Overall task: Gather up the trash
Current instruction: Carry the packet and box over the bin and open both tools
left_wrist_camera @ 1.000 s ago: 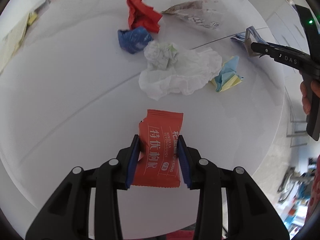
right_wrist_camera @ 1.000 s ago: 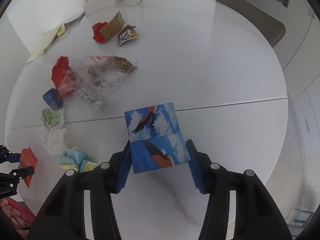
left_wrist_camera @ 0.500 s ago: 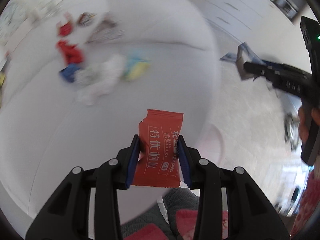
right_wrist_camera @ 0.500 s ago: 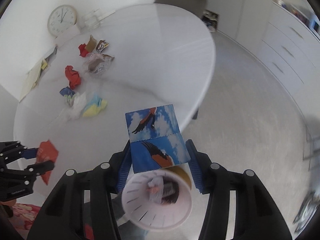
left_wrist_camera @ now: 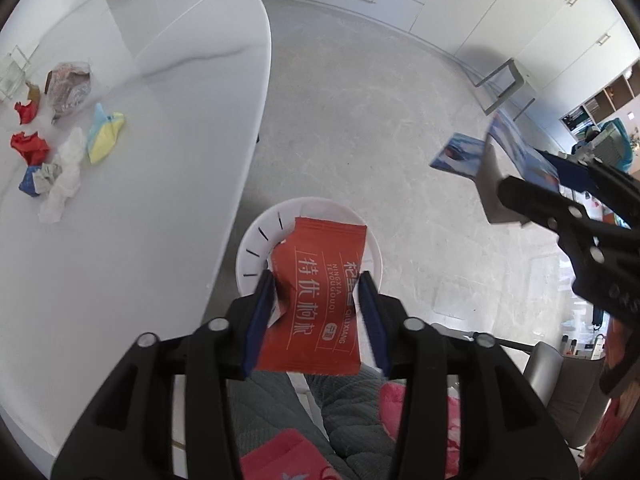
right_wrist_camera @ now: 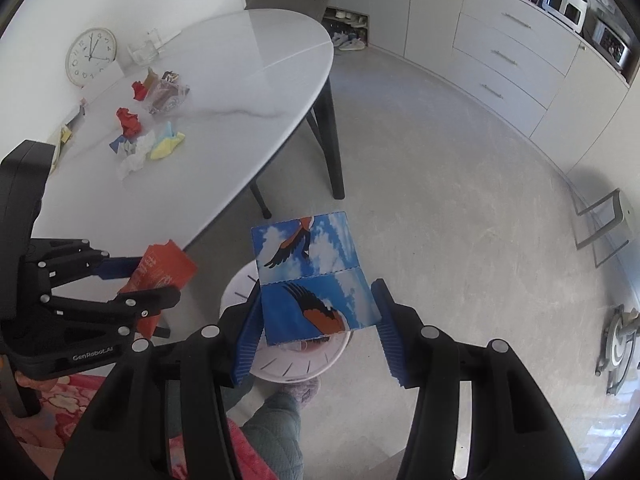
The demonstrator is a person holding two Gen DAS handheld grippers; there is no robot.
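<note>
The left gripper [left_wrist_camera: 316, 296] hangs over a white bin [left_wrist_camera: 256, 248] on the floor beside the white table [left_wrist_camera: 132, 240], and the red snack packet [left_wrist_camera: 320, 292] sits between its blue pads; its jaws have just been opening, a gap shows at the right pad, and whether the left pad presses on the packet cannot be made out. The right gripper [right_wrist_camera: 320, 316] has the blue bird-print carton [right_wrist_camera: 316, 280] between its fingers over the same bin, with a gap at the right pad, so a firm grip cannot be confirmed. The packet covers much of the bin's mouth in the left wrist view, and the carton hides most of it in the right wrist view, so its contents stay unclear. Only the right wrist view shows a wall clock [right_wrist_camera: 91, 55] at the table's far edge. Crumpled scraps [left_wrist_camera: 64, 168] lie near the tabletop's far left edge, well apart from both grippers.
</note>
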